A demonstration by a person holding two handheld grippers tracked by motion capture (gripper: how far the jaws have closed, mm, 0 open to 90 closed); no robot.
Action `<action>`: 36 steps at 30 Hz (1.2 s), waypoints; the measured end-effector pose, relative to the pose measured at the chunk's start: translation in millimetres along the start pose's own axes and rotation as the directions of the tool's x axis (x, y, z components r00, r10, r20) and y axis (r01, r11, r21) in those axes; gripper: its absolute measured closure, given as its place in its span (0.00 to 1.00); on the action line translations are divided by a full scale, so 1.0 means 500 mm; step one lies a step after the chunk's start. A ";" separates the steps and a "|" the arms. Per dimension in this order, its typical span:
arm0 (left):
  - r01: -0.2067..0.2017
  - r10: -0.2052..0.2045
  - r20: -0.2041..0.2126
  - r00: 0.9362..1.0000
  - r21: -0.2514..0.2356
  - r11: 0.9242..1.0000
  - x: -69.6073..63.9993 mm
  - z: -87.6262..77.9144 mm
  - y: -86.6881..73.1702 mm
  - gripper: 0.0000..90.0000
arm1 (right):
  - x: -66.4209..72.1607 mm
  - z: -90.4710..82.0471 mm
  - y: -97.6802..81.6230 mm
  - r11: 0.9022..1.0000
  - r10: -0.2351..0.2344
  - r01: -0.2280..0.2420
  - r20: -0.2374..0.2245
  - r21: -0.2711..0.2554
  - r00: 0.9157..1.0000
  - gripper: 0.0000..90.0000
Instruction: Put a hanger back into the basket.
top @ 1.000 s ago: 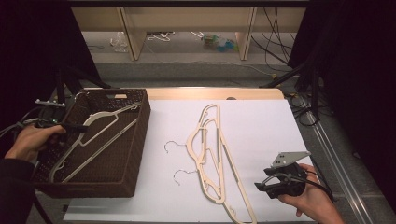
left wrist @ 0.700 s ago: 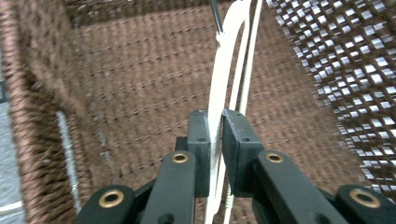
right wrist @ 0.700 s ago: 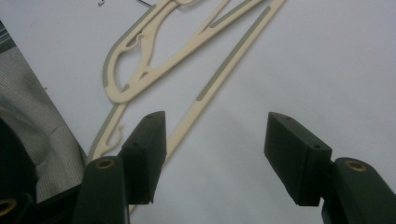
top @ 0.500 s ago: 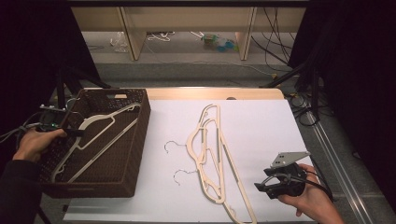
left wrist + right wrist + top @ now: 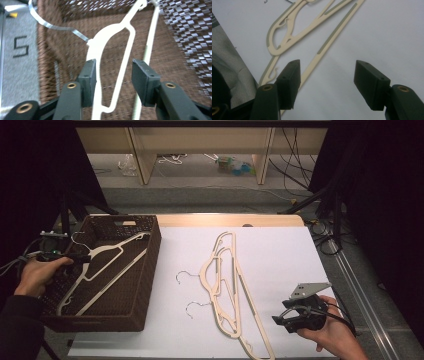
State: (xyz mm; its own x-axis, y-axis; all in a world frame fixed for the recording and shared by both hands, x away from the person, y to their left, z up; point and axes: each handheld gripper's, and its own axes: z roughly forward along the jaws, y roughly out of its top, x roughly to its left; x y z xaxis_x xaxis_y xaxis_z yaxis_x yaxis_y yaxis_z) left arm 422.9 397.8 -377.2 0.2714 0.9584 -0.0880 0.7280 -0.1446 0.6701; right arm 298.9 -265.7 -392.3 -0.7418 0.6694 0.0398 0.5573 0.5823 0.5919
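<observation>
A cream plastic hanger (image 5: 107, 257) with a metal hook lies slanted inside the dark woven basket (image 5: 150, 265) at the table's left. My left gripper (image 5: 82, 257) reaches in from the basket's left rim. In the left gripper view its jaws (image 5: 113, 65) have just been opening and stand apart around the hanger's neck (image 5: 100, 47), the right pad clear of it. Two more cream hangers (image 5: 225, 285) lie overlapped on the white table cover (image 5: 280, 255). My right gripper (image 5: 280, 319) rests open at the front right, with a hanger's long bar (image 5: 337, 30) beside its left jaw (image 5: 327, 67).
The basket's woven wall (image 5: 180, 30) rises to the right of the left jaws. A grey floor with cables lies beyond the table's edges. Shelving stands behind the table's far edge. Bare white cover lies to the right of the hangers.
The left hand has shifted slightly at the basket's left rim, with the hanger still in the basket. The right hand and the two hangers on the table have not moved.
</observation>
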 end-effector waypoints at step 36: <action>-0.299 0.386 0.244 0.890 -0.330 0.896 -0.474 -0.096 -0.113 0.31 | 0.034 0.065 0.011 0.998 -0.001 0.001 0.001 -0.057 1.000 0.36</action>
State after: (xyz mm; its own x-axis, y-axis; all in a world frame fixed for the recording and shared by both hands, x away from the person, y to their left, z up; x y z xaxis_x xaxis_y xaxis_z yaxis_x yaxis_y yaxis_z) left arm 287.3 190.7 -358.7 0.6762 0.7367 0.0010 0.3633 -0.3347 0.8695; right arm 301.5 -236.3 -414.5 -0.7420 0.6692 0.0388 0.5346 0.5559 0.6365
